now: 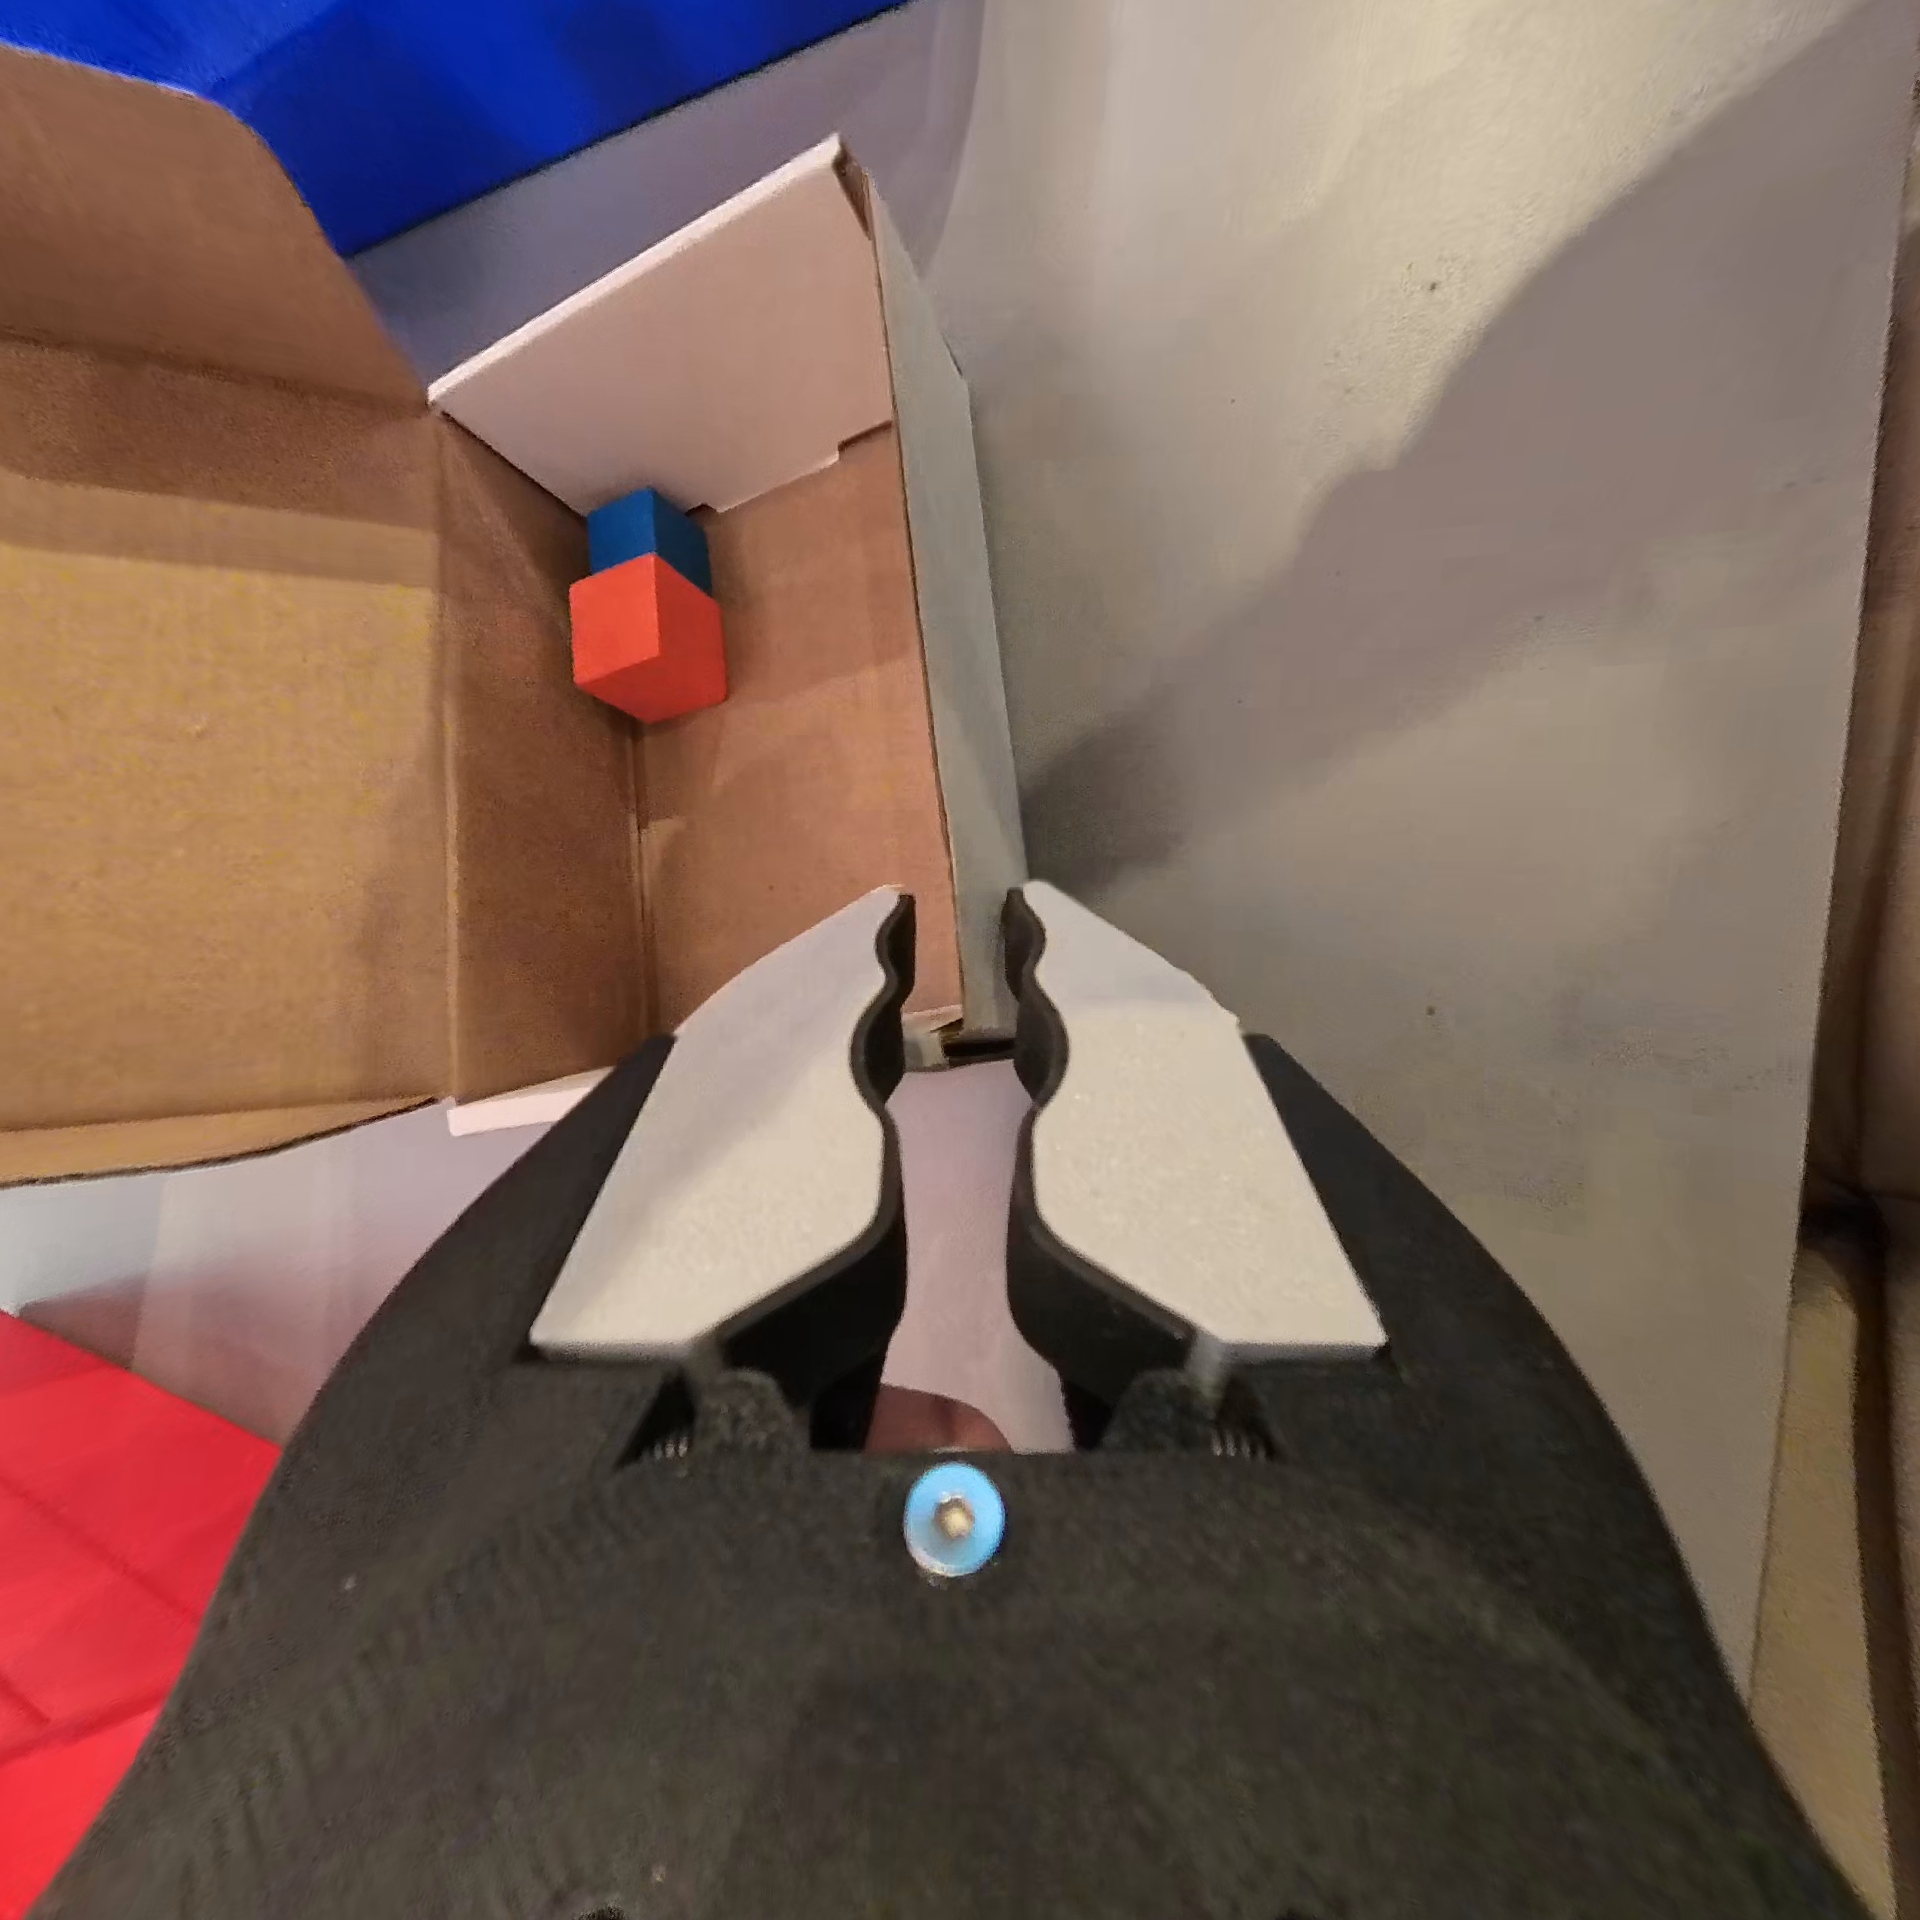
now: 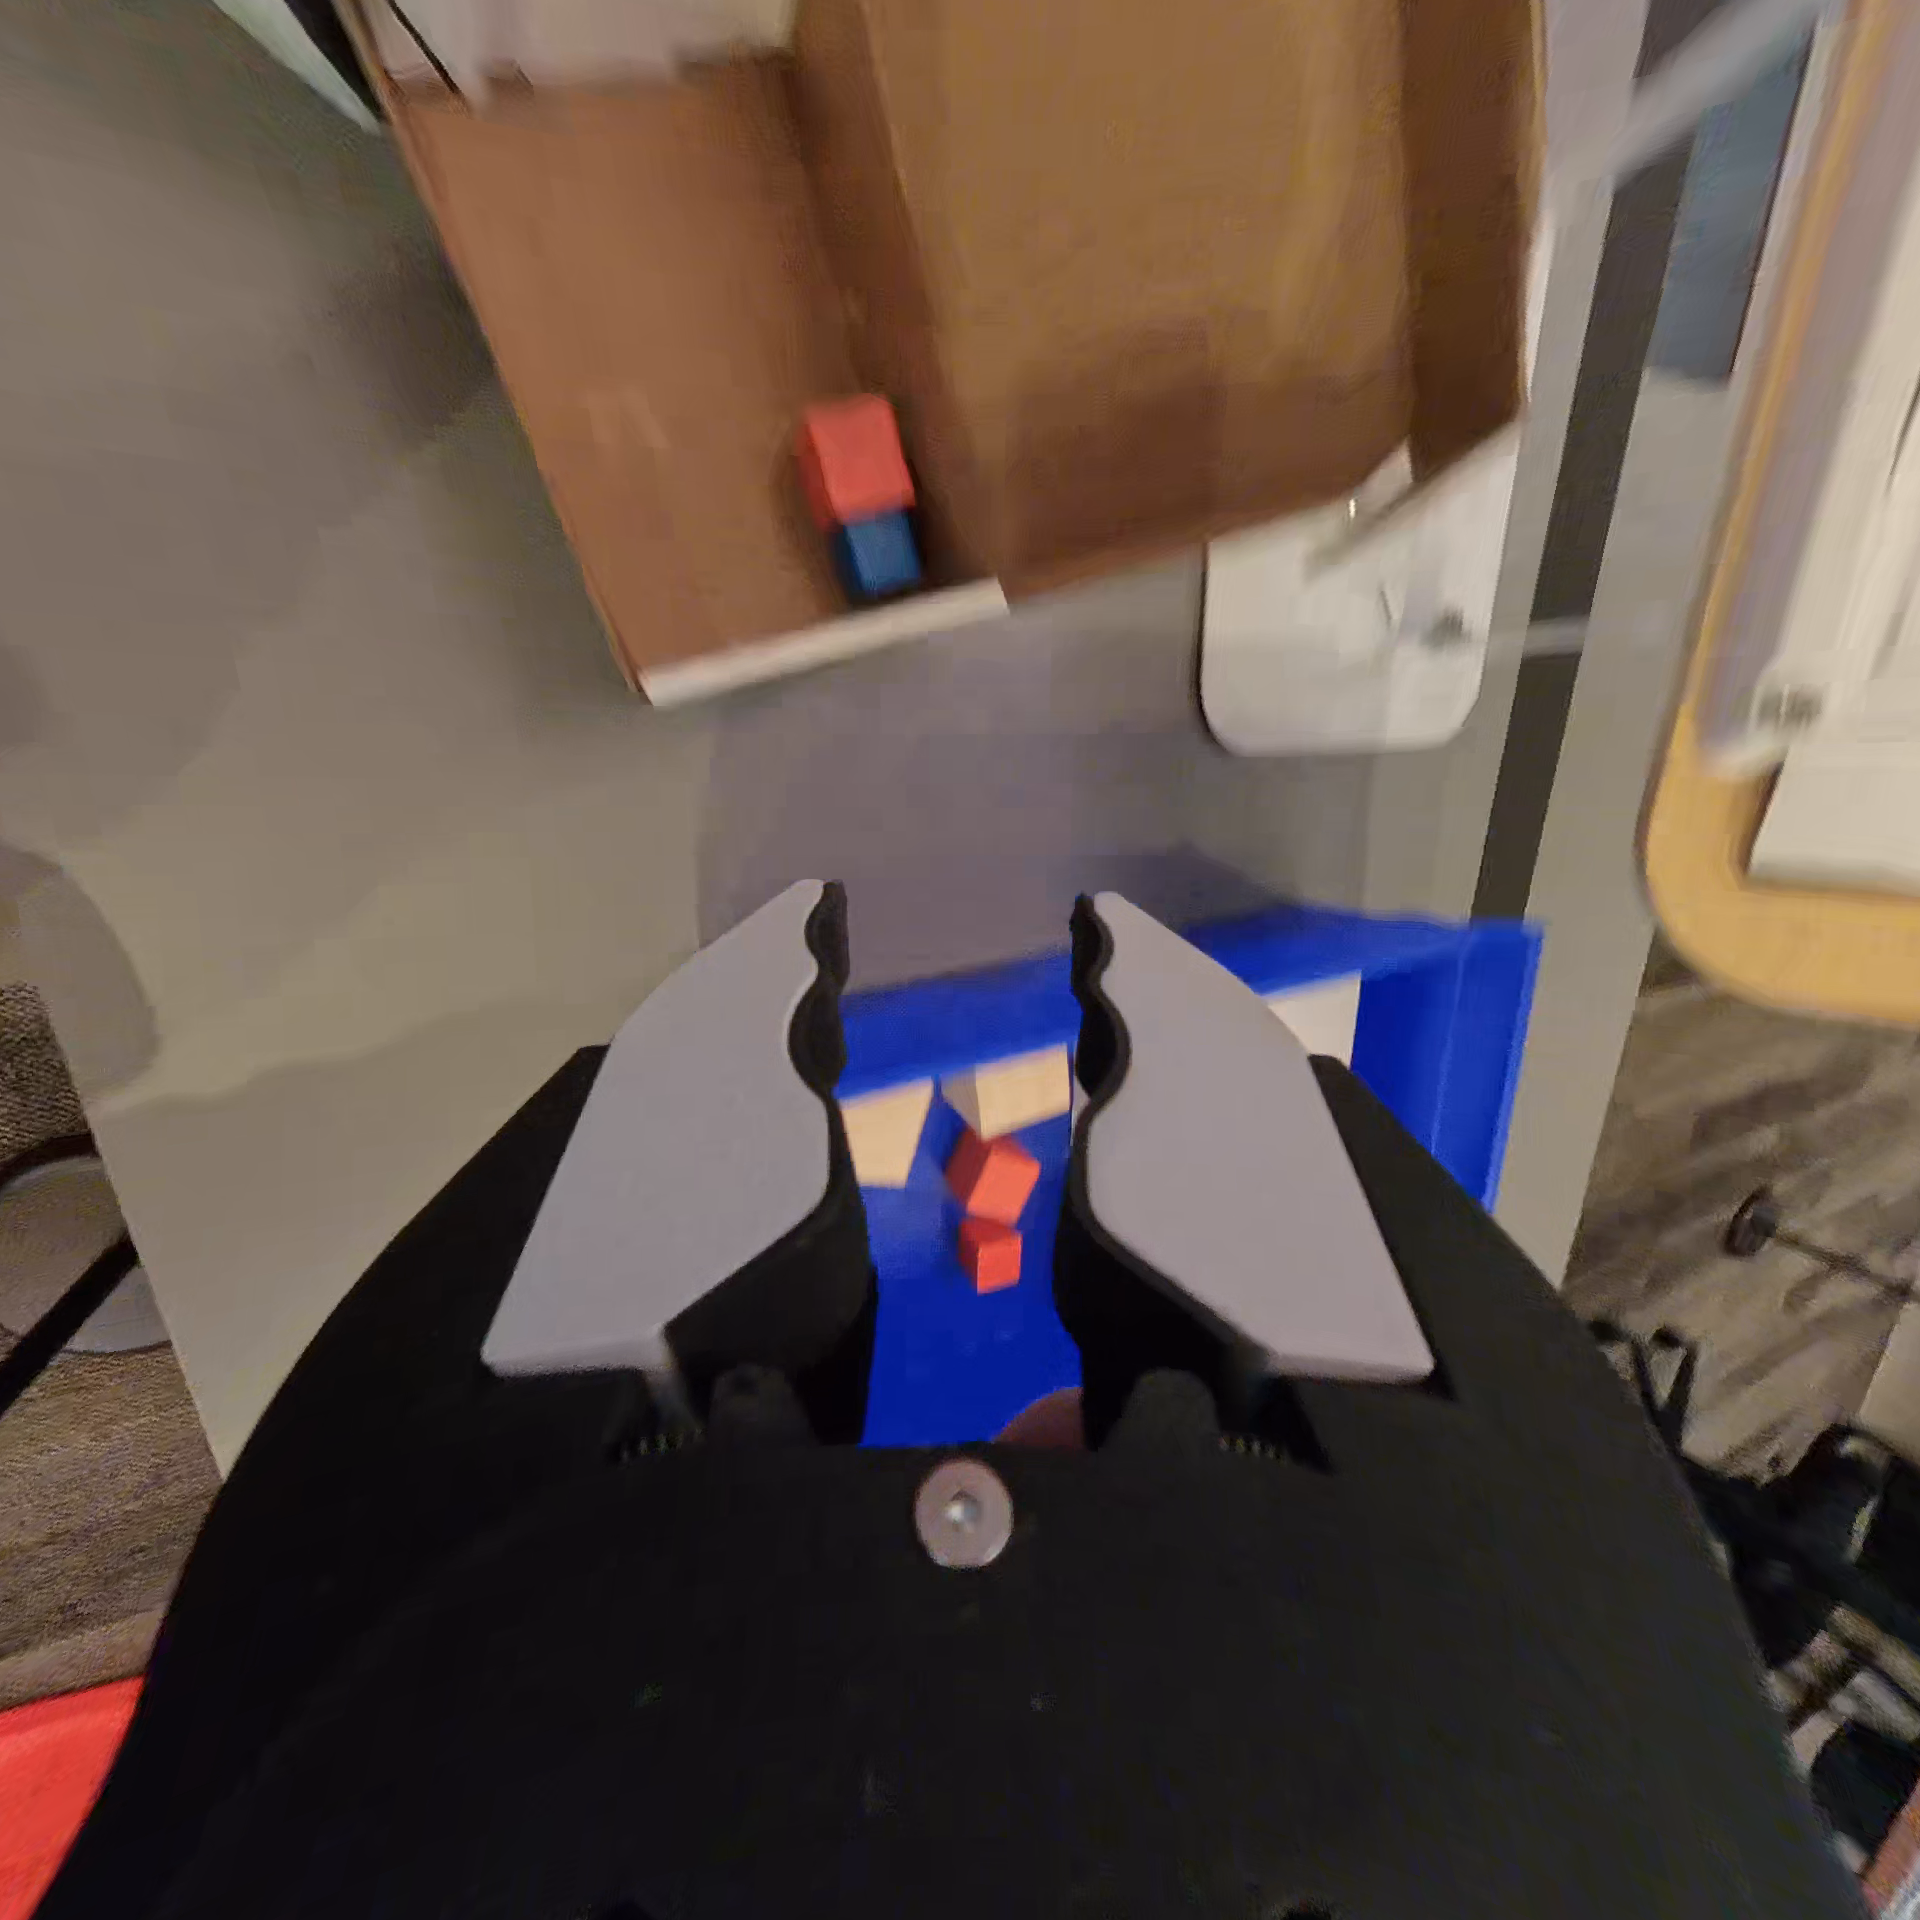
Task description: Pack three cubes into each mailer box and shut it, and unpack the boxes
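An open mailer box (image 1: 790, 748), brown inside and white outside, lies on the grey table. A red cube (image 1: 649, 644) and a blue cube (image 1: 644, 530) sit together in its far corner. My left gripper (image 1: 958, 914) is slightly open and straddles the box's right wall (image 1: 940, 520) near its front corner; the wall lies against the right finger. In the right wrist view the same box (image 2: 675, 312) shows the red cube (image 2: 852, 457) and blue cube (image 2: 878, 556). My right gripper (image 2: 956, 914) is open and empty above a blue bin (image 2: 1455, 1039) holding red cubes (image 2: 997, 1174) and wooden cubes (image 2: 1023, 1096).
The box's lid flap (image 1: 208, 727) lies open to the left. A red bin (image 1: 104, 1507) is at the near left, and the blue bin (image 1: 520, 104) lies beyond the box. A white object (image 2: 1340, 665) lies by the box. A wooden chair frame (image 2: 1714, 935) stands past the table edge. Across from one pair of fingers to the other is roughly 20 cm.
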The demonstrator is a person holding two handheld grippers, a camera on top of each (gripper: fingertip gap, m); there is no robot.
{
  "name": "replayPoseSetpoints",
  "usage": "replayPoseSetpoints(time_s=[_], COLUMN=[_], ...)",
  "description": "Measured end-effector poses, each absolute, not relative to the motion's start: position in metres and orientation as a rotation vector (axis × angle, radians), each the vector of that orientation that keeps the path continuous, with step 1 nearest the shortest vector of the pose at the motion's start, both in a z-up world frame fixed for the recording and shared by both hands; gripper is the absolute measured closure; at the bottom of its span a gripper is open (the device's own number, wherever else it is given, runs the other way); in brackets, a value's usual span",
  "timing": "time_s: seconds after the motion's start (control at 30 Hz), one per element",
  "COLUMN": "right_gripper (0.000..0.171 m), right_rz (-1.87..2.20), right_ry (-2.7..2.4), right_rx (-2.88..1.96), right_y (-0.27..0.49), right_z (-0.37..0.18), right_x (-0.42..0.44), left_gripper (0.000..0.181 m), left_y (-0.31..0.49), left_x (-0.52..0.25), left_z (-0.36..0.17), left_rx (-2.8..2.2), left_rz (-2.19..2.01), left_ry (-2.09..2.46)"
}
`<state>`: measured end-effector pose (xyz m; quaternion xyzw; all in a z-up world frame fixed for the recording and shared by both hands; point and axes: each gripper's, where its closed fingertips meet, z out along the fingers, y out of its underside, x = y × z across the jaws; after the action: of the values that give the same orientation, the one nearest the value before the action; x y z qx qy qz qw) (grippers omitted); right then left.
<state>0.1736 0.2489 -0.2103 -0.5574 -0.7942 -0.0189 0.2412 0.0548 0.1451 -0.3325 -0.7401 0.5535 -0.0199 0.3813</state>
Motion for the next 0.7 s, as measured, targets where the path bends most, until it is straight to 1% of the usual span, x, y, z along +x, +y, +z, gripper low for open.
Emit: replayPoseSetpoints(time_s=[0.03,0.2,0.37,0.47,0.6,0.7], right_gripper=[0.129,0.13,0.13,0.13,0.13,0.145], right_rz=[-0.055,-0.05,-0.148,-0.232,-0.191,-0.133], right_ry=[-2.212,-2.415,-2.502,-2.514,-2.526,-2.609], right_rx=[-1.492,-1.419,-1.412,-1.36,-1.333,-1.38], right_y=[0.24,0.223,0.239,0.249,0.246,0.236], right_z=[-0.216,-0.282,-0.33,-0.338,-0.343,-0.344], right_x=[0.158,0.098,0.079,0.075,0.068,0.075], left_gripper=[0.165,0.167,0.173,0.174,0.174,0.174], left_y=[0.145,0.144,0.143,0.143,0.143,0.142], left_x=[0.055,0.054,0.054,0.053,0.053,0.052], left_z=[-0.333,-0.333,-0.333,-0.333,-0.333,-0.334], left_rx=[-1.888,-1.876,-1.868,-1.869,-1.861,-1.858], left_rz=[-0.049,-0.047,-0.072,-0.083,-0.096,-0.113], left_ry=[1.415,1.432,1.453,1.465,1.497,1.525])
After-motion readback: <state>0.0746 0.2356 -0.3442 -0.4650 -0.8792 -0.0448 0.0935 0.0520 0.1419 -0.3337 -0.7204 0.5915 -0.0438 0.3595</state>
